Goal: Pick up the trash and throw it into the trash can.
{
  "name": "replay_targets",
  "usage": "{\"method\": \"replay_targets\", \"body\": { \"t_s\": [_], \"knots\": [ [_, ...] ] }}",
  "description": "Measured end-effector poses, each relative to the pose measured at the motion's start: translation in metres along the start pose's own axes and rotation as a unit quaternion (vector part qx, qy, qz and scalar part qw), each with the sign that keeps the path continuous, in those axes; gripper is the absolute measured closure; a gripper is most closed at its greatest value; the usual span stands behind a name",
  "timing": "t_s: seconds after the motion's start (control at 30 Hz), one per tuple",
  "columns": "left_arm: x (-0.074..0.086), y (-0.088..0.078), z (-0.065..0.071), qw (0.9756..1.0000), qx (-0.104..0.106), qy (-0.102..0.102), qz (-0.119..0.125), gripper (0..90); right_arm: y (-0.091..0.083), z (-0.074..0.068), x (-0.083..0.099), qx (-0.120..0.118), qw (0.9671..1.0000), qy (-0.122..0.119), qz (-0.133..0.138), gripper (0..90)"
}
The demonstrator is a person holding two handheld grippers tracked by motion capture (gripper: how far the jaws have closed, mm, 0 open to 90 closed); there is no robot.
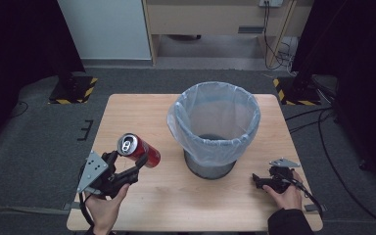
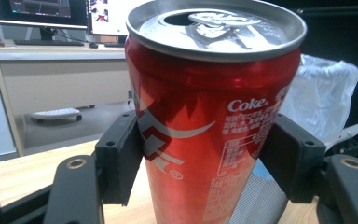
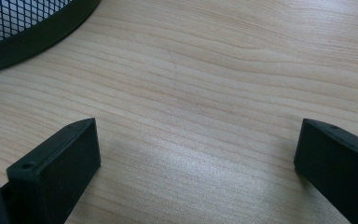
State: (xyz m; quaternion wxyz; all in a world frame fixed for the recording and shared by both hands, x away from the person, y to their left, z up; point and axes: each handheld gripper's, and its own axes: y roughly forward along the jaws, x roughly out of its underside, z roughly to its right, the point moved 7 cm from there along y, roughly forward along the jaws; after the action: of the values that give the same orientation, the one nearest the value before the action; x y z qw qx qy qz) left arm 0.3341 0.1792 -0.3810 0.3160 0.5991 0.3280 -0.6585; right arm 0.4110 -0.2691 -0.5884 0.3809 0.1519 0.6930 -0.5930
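A red Coke can [image 1: 138, 150] with its tab end opened is held above the table's left front, tilted with its top toward the camera. My left gripper [image 1: 126, 161] is shut on it; in the left gripper view both black pads [image 2: 120, 158] press the can [image 2: 205, 121] at its sides. The wire-mesh bin [image 1: 214, 128] with a clear plastic liner stands at the table's middle, right of the can. My right gripper [image 1: 259, 181] rests low at the right front, open, with bare wood between its jaws in the right gripper view [image 3: 196, 154].
The wooden table [image 1: 142, 110] has dark floor around it. The bin's black base rim [image 3: 37, 32] lies close ahead-left of the right gripper. A desk with monitors [image 2: 42, 11] stands far behind.
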Motion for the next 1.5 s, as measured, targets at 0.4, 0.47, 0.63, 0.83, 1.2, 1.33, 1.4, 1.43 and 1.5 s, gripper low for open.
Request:
{"method": "replay_targets", "body": {
  "t_s": [0.4, 0.47, 0.63, 0.83, 1.2, 1.33, 1.4, 1.43, 1.5],
  "knots": [
    [-0.018, 0.014, 0.009, 0.9997, 0.009, -0.002, 0.022, 33.3, 0.000, 0.000, 0.000, 0.000, 1.0000, 0.000, 0.000, 0.5],
    [-0.021, 0.016, 0.010, 0.9997, 0.010, 0.001, 0.023, 33.3, 0.000, 0.000, 0.000, 0.000, 1.0000, 0.000, 0.000, 0.5],
    [-0.029, 0.018, 0.012, 0.9995, 0.012, 0.005, 0.029, 33.3, 0.000, 0.000, 0.000, 0.000, 1.0000, 0.000, 0.000, 0.5],
    [-0.040, 0.019, 0.014, 0.9990, 0.013, 0.007, 0.042, 33.3, 0.000, 0.000, 0.000, 0.000, 1.0000, 0.000, 0.000, 0.5],
    [-0.063, 0.025, 0.017, 0.9977, 0.018, 0.016, 0.064, 33.3, 0.000, 0.000, 0.000, 0.000, 1.0000, 0.000, 0.000, 0.5],
    [-0.070, 0.026, 0.018, 0.9970, 0.019, 0.015, 0.073, 33.3, 0.000, 0.000, 0.000, 0.000, 1.0000, 0.001, 0.000, 0.5],
    [-0.075, 0.027, 0.020, 0.9965, 0.021, 0.018, 0.079, 33.3, 0.000, 0.000, 0.000, 0.000, 1.0000, 0.001, 0.000, 0.5],
    [-0.077, 0.027, 0.021, 0.9963, 0.022, 0.019, 0.081, 33.3, 0.000, 0.000, 0.000, 0.000, 1.0000, 0.001, 0.000, 0.4],
    [-0.079, 0.028, 0.023, 0.9960, 0.023, 0.018, 0.084, 33.3, 0.000, 0.000, 0.000, 0.000, 1.0000, 0.000, 0.000, 0.5]
  ]
}}
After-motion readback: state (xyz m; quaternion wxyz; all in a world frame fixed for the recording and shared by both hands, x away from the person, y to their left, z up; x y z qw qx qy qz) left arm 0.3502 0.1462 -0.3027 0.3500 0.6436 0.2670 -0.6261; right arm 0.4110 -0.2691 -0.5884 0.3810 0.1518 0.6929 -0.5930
